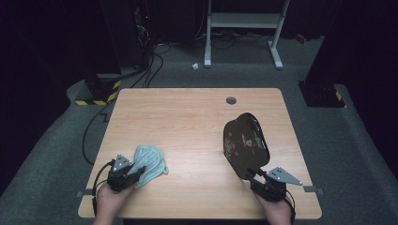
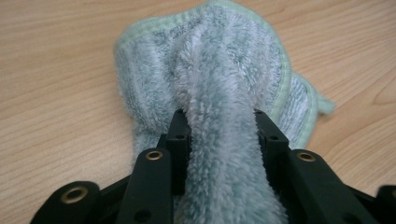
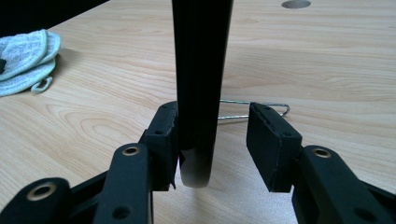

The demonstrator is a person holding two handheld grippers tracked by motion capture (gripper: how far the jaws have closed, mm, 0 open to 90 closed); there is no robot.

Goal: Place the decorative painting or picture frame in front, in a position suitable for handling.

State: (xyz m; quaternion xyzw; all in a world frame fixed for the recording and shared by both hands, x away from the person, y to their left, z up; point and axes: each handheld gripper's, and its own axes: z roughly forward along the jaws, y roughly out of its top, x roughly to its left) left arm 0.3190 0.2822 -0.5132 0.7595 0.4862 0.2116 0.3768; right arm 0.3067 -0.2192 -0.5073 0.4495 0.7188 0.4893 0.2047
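High view: left gripper (image 1: 136, 172) at near-left table (image 1: 197, 117) edge, pinching near end of pale green cloth (image 1: 151, 161), rest of cloth lying just beyond jaws. Right gripper (image 1: 256, 177) near right edge, black tray (image 1: 246, 144) standing on edge above it.

Left gripper view: jaws pressed onto bunched fold of cloth (image 2: 219, 93), rest spread on wood ahead.

Right gripper view: tray (image 3: 201, 70) edge-on between jaws, touching left pad, clear gap to right pad. Grip uncertain. Thin wire piece (image 3: 261, 106) lying behind.
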